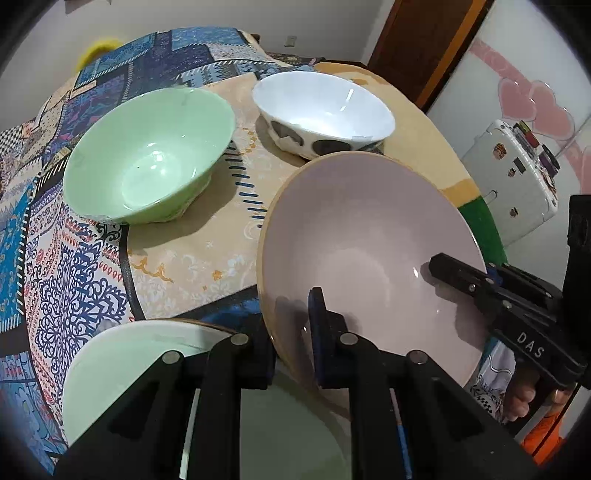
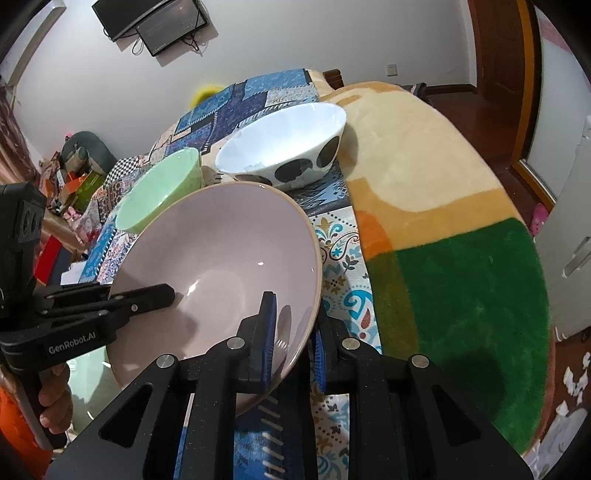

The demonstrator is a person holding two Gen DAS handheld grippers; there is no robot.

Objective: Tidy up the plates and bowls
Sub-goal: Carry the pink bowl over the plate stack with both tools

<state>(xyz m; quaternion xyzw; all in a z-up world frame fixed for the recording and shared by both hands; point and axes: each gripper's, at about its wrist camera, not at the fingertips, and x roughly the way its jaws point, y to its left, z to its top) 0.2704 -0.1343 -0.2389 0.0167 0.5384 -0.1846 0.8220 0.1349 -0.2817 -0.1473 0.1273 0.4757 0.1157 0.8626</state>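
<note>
- Left wrist view: black left gripper (image 1: 291,328) pinches near rim of glossy mauve plate (image 1: 369,258), tilted above pale green plate (image 1: 122,369); matte green bowl (image 1: 147,155) & white spotted bowl (image 1: 321,110) rest on patterned cloth (image 1: 74,277).
- Right wrist view: right gripper (image 2: 293,339) w/ blue pads clamps plate's opposite edge; fuzzy green-yellow rug (image 2: 461,277) alongside; hand (image 2: 55,402) grips other handle.

Patterned cloth (image 1: 74,280) under two bowls (image 1: 147,158)

Domestic room in a home: patterned patchwork cloth (image 1: 74,258) on the surface, wall-mounted television (image 2: 151,22), wooden door (image 1: 417,40), plush rug (image 2: 461,277).
</note>
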